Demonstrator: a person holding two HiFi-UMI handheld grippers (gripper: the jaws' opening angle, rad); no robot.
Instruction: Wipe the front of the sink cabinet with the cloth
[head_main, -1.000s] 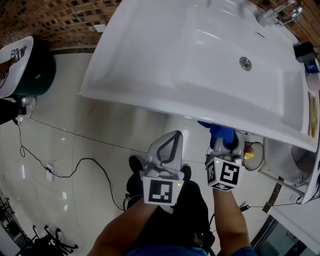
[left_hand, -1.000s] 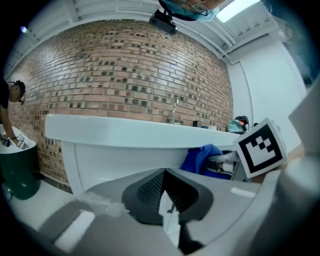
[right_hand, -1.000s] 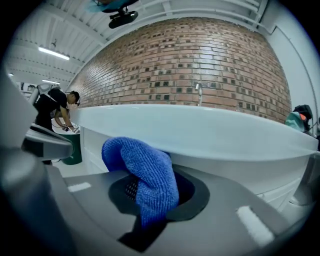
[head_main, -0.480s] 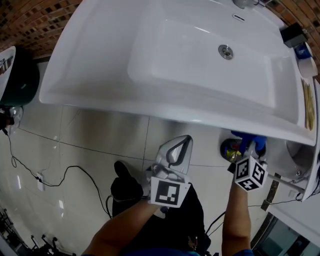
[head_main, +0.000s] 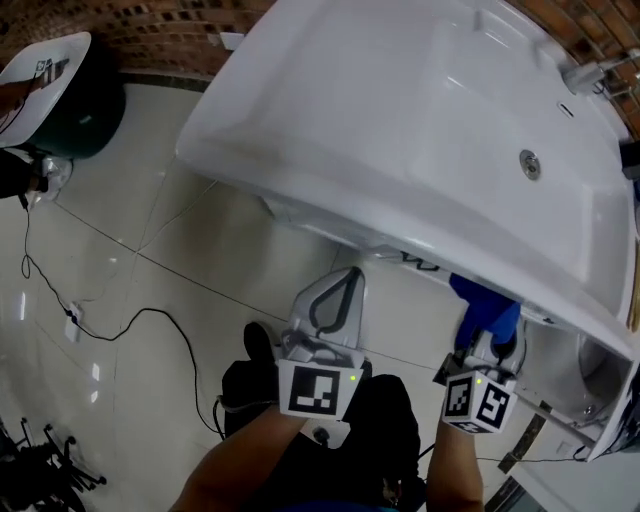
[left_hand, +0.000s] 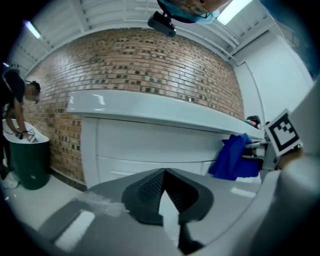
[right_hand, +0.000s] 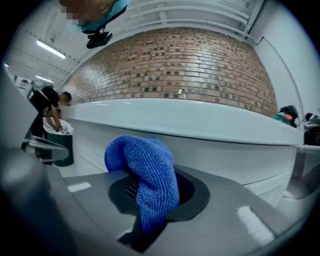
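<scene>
Right gripper (right_hand: 150, 200) jaws clamp the blue cloth (right_hand: 147, 172) just beside the sink cabinet front (right_hand: 225, 160) (contact unconfirmed). Left gripper (left_hand: 162, 175) jaws closed, empty. Wiping judged incomplete; wiped area indistinguishable.

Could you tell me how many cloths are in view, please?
1: the blue cloth, clamped in the right gripper, near the cabinet front. Others may be hidden.

Quick headcount at the sink

Two grippers, left gripper (head_main: 343, 280) and right gripper (head_main: 484, 348); one blue cloth (head_main: 486, 310) in the right one's jaws; one sink (head_main: 400, 130) and one sink cabinet (left_hand: 150, 145) ahead of both; one drain (head_main: 529, 164); one black cable (head_main: 130, 320) off the left one's left.
</scene>
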